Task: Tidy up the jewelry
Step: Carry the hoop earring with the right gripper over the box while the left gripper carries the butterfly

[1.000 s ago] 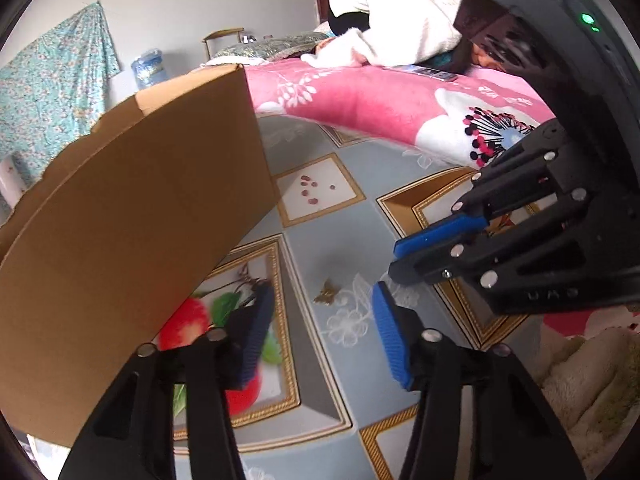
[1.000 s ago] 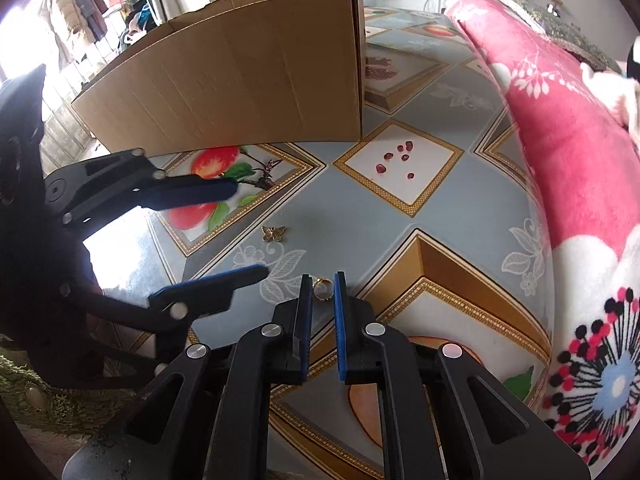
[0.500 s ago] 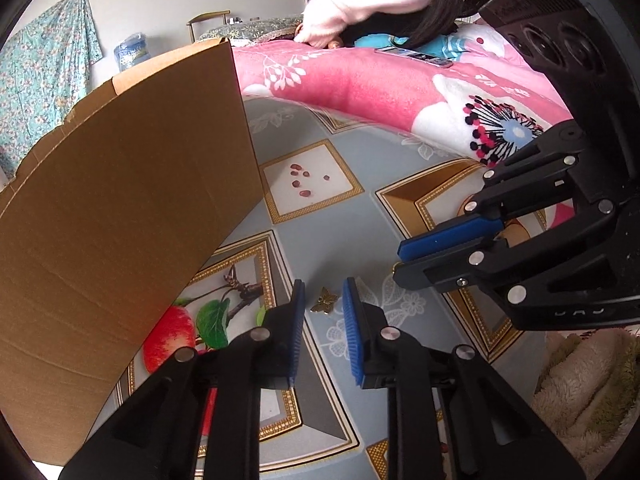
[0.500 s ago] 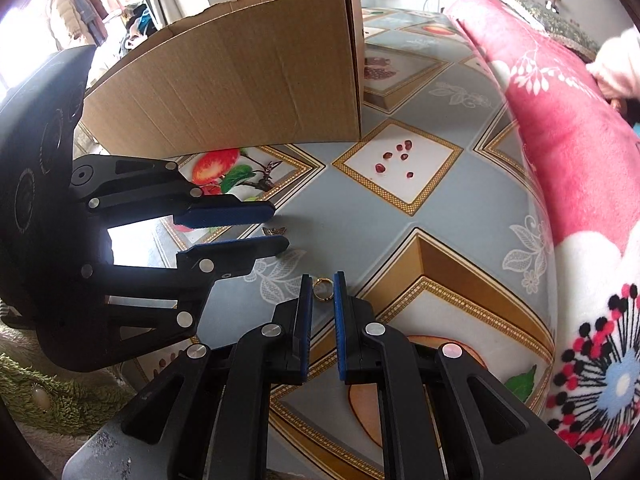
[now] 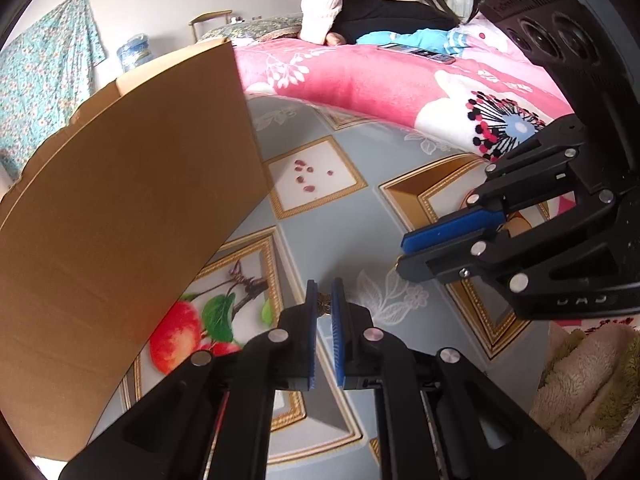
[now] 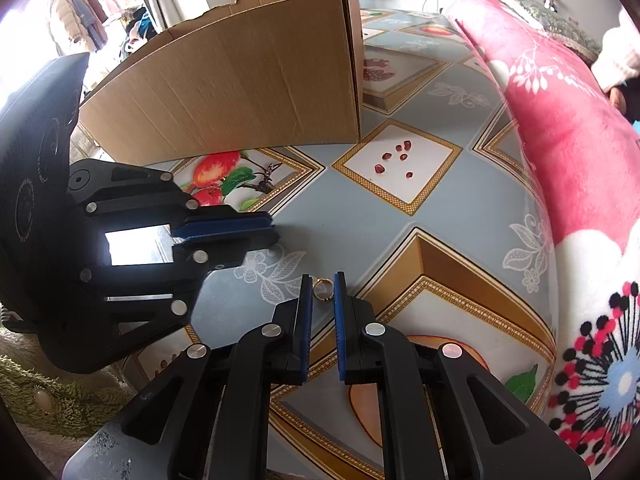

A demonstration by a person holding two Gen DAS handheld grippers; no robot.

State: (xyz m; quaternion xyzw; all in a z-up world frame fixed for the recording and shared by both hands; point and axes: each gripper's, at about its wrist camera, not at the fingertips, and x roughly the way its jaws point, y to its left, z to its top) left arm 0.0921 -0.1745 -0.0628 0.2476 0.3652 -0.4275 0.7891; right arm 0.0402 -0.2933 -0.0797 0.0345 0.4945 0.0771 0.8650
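A small gold butterfly charm [image 5: 324, 305] sits on the patterned tablecloth [image 5: 360, 232], pinched between the blue pads of my left gripper [image 5: 324, 292], whose jaws are closing tight on it. A gold ring [image 6: 323, 289] lies on the cloth between the pads of my right gripper [image 6: 323, 279], which is shut on it. The two grippers point down at the cloth side by side. The right gripper [image 5: 401, 255] shows at the right of the left wrist view, and the left gripper [image 6: 274, 232] at the left of the right wrist view.
A large cardboard box [image 5: 120, 220] stands on the cloth close to the left. A pink flowered blanket [image 5: 380, 80] borders the far side, with a phone [image 5: 416, 50] on it and a person in a white sweater [image 5: 340, 0] behind. Small red specks [image 6: 394, 160] mark a white tile.
My left gripper's jaws went from wide apart to closed on the butterfly charm. The right gripper kept still on the ring. The person at the back sat up.
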